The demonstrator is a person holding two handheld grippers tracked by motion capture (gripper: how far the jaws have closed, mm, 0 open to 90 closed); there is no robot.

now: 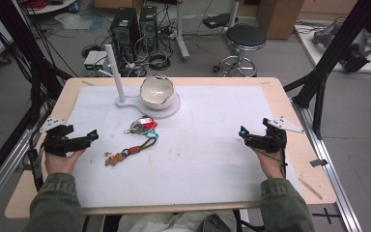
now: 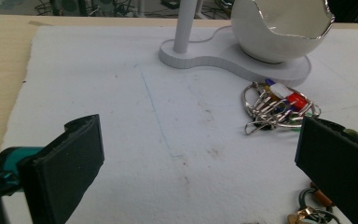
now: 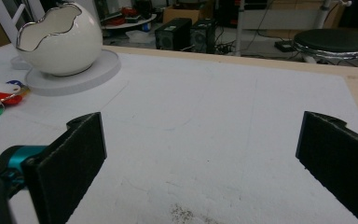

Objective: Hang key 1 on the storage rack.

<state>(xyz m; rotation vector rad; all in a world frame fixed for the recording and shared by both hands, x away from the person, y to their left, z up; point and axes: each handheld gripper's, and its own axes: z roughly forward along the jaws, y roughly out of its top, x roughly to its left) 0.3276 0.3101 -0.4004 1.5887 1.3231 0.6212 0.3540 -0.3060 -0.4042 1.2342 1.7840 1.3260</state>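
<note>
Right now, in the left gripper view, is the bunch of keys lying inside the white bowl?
No: the bunch of keys lies on the white mat, in front of the white bowl and its base.

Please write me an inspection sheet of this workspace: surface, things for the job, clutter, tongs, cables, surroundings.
Surface: wooden table covered by a white mat with faint marks and crumbs.
Job's things: white egg-shaped bowl on a white stand with an upright post; key bunch with coloured tags in front; second key ring with a green cord nearer the person.
Clutter: nothing seen.
Tongs: left tongs and right tongs both open, empty, apart from everything.
Cables: black cable along the right wrist; many on the floor.
Surroundings: stool, two computer towers, black frame legs.
</note>
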